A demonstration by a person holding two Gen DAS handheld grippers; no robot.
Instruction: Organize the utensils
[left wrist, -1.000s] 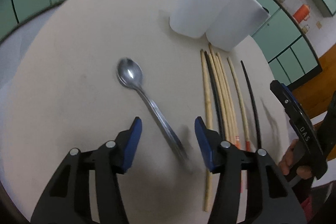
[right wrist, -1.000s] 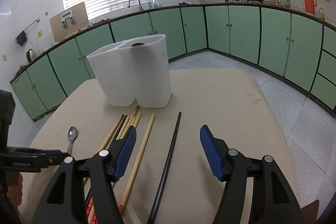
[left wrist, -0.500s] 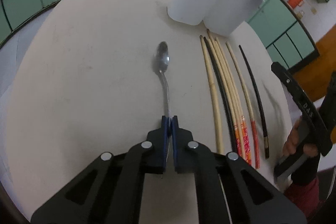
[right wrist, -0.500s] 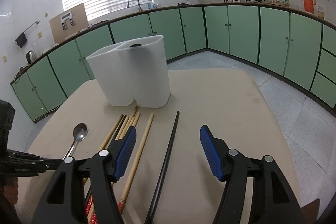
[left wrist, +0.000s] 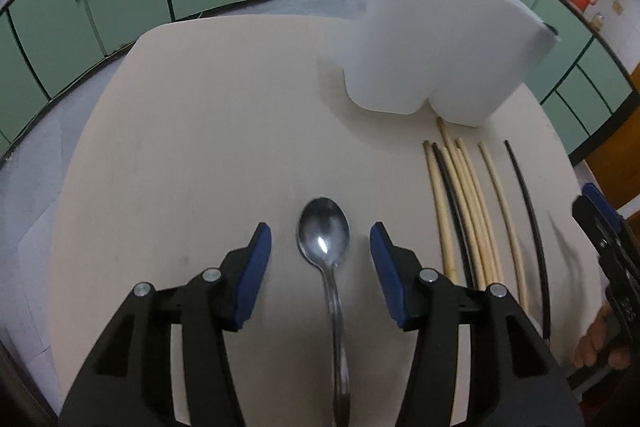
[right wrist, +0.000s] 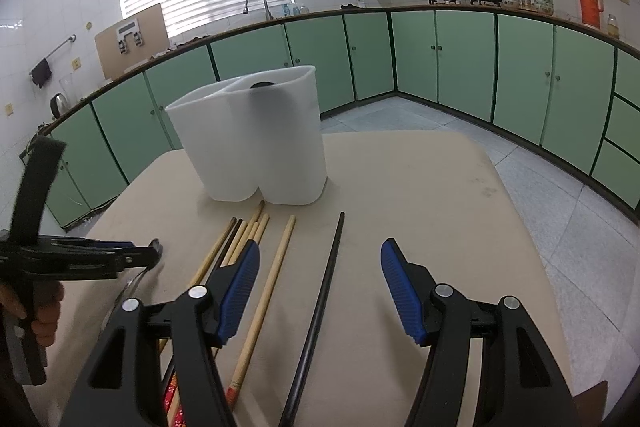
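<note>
A steel spoon [left wrist: 325,247] lies on the beige table [left wrist: 192,155], bowl pointing away, between the fingers of my left gripper [left wrist: 320,267], which is open around it. Several wooden and black chopsticks [left wrist: 468,211] lie in a row to its right, also in the right wrist view [right wrist: 276,267]. A white two-compartment holder [left wrist: 436,51] stands at the far side [right wrist: 256,147]. My right gripper [right wrist: 320,291] is open and empty above a black chopstick [right wrist: 324,291]. The left gripper [right wrist: 80,259] shows at the left in the right wrist view.
Green kitchen cabinets [right wrist: 460,67] run around the room. The table's right edge [right wrist: 532,247] drops to a tiled floor. A dark object [right wrist: 262,85] shows inside the holder's right compartment.
My left gripper was open over the spoon's handle, shut on it half a second ago, and is now open again with the spoon's bowl between its fingers. The right gripper has barely moved.
</note>
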